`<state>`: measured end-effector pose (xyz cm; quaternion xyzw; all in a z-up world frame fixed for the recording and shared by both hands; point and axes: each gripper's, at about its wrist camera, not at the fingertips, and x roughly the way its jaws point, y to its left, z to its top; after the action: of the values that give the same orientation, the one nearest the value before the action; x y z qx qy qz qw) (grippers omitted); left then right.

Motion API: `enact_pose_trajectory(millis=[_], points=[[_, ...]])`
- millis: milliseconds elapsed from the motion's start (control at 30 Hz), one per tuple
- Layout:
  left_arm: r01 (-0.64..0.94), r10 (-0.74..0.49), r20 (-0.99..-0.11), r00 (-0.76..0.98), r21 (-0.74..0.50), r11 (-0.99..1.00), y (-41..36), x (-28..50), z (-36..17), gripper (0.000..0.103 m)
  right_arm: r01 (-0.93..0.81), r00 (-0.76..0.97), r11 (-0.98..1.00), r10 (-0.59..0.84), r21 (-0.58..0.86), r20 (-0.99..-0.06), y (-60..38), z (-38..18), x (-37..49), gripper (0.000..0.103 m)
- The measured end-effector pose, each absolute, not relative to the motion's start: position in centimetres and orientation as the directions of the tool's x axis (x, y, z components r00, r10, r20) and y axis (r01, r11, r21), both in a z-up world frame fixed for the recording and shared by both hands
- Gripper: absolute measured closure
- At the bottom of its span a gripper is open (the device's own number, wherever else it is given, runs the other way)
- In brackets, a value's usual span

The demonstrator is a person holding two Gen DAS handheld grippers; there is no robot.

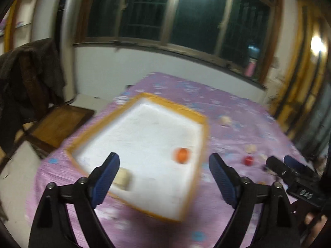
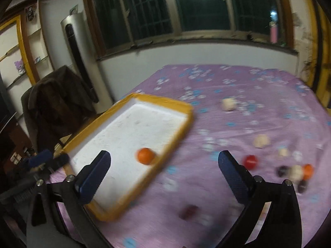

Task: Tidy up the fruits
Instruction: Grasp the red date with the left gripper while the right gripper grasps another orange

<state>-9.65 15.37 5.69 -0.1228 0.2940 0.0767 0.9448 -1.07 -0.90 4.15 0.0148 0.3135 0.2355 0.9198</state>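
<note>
Both grippers hang tilted downward with nothing between their jaws: the left gripper (image 1: 163,163) gapes wide, the right gripper (image 2: 164,161) equally wide.

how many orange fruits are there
2. One orange fruit lies in the tray, near its right wall. The other sits on the bedsheet at far right, in a blurred cluster that may hide more.

Left gripper (image 1: 164,177) and right gripper (image 2: 164,177), black angular arms, silver screws, blue ribbed fingers (image 1: 105,183)

Dim indoor light, heavy motion blur
</note>
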Motion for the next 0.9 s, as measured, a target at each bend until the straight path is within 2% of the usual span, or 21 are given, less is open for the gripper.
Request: enact_pose_trajectory(millis=[100, 200, 367, 500, 600, 667, 833, 900], points=[[-0.088, -0.001, -0.587, 0.810, -0.123, 0.989, 10.3, -9.1, 4.9, 0.014, -0.305, 0.756, 0.944, 0.322, 0.127, -0.570, -7.4, 3.6, -3.0, 0.000], [0.010, -0.050, -0.620, 0.783, -0.067, 0.998, 5.6, -8.2, 3.3, 0.014, -0.154, 0.757, 0.984, 0.173, 0.084, -0.630, -14.1, 0.5, -2.8, 0.000], [0.087, -0.087, -0.669, 0.738, -0.033, 0.996, 1.7, -6.8, 0.9, 0.014, -0.048, 0.718, 0.993, 0.106, 0.104, -0.688, -19.8, -3.0, -1.6, 0.000], [0.040, -0.036, -0.645, 0.763, -0.009, 0.999, 3.7, -7.9, 0.6, 0.014, -0.093, 0.723, 0.993, 0.118, 0.073, -0.681, -19.7, -3.1, -1.5, 0.000], [-0.014, -0.013, -0.655, 0.755, -0.035, 0.999, 5.4, -7.6, 0.3, 0.014, -0.146, 0.728, 0.985, 0.169, 0.090, -0.665, -18.7, -2.7, -2.5, 0.000], [0.004, -0.040, -0.675, 0.737, -0.055, 0.998, 5.7, -7.4, 0.0, 0.014, -0.200, 0.739, 0.976, 0.205, 0.081, -0.641, -17.9, -2.8, -3.4, 0.000], [0.093, -0.061, -0.663, 0.746, 0.013, 0.996, 3.3, -7.7, -0.5, 0.014, -0.305, 0.687, 0.949, 0.275, 0.077, -0.673, -14.5, -3.5, -3.0, 0.001], [0.101, -0.049, -0.672, 0.739, 0.038, 0.994, 2.9, -7.4, -0.9, 0.014, -0.333, 0.679, 0.940, 0.289, 0.068, -0.675, -13.4, -3.3, -2.7, 0.004]])
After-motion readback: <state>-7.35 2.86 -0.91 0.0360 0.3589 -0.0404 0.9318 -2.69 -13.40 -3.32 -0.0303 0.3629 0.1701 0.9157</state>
